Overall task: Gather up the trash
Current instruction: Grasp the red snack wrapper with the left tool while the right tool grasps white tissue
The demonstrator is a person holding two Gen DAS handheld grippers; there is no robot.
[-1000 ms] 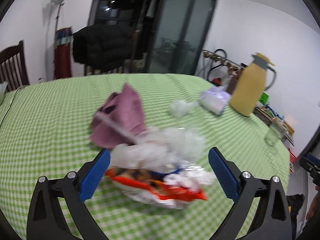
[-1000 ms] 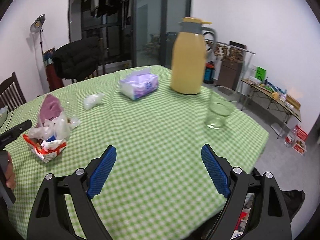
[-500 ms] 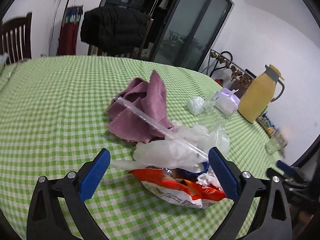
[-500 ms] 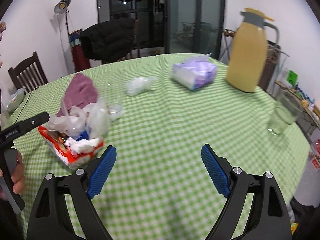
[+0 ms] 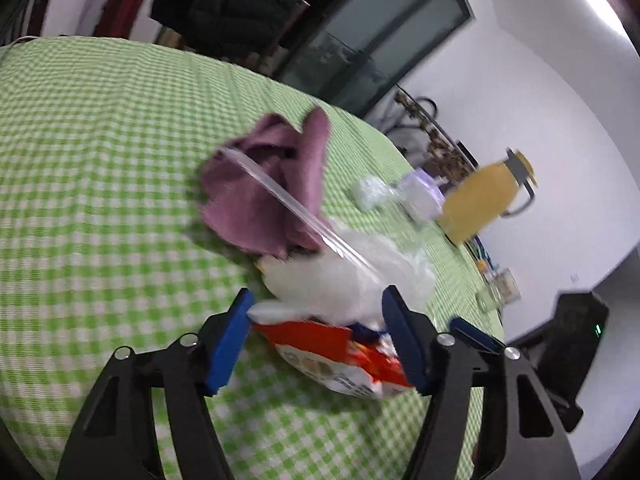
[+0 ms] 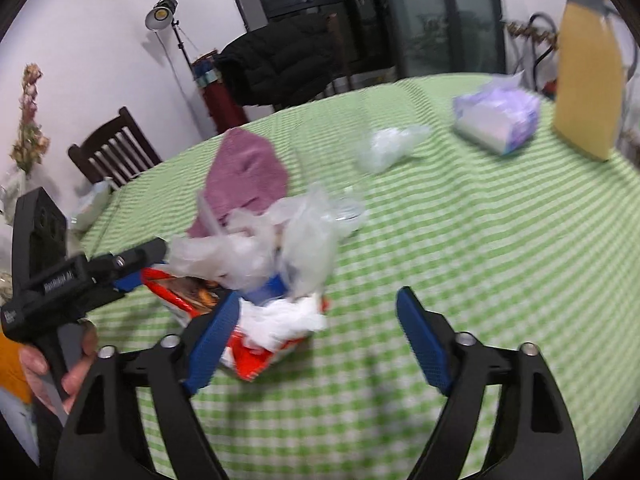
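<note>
Round counter (image 5: 80,152) under green checked cloth, shown by the left wrist view to its far curved edge with a dark jacket (image 5: 224,0) behind; only in the right wrist view a wooden chair (image 6: 112,152), a lamp on a stand (image 6: 162,14) and the person's hand (image 6: 60,364) on the left gripper's handle; much bare cloth to the right of the pile in that view, up to the counter's edge.

Yellow jug (image 5: 478,204) near the far right rim, a purple tissue pack (image 6: 496,116) just beside it, a drinking glass (image 5: 498,290) near the rim only in the left view; purple cloth (image 5: 264,184) touching the pile from behind; a small crumpled plastic piece (image 6: 384,144) apart from the pile.

Trash pile: red snack bag (image 5: 340,356) with white plastic bags (image 5: 344,276) on top, a clear strip (image 5: 296,208) slanting across.

Left gripper (image 5: 318,336) partly open, jaws on both sides of the red bag, firm hold not to tell; right gripper (image 6: 316,324) wide open, holding nothing, its left finger just in front of the bag's white paper (image 6: 280,320).
</note>
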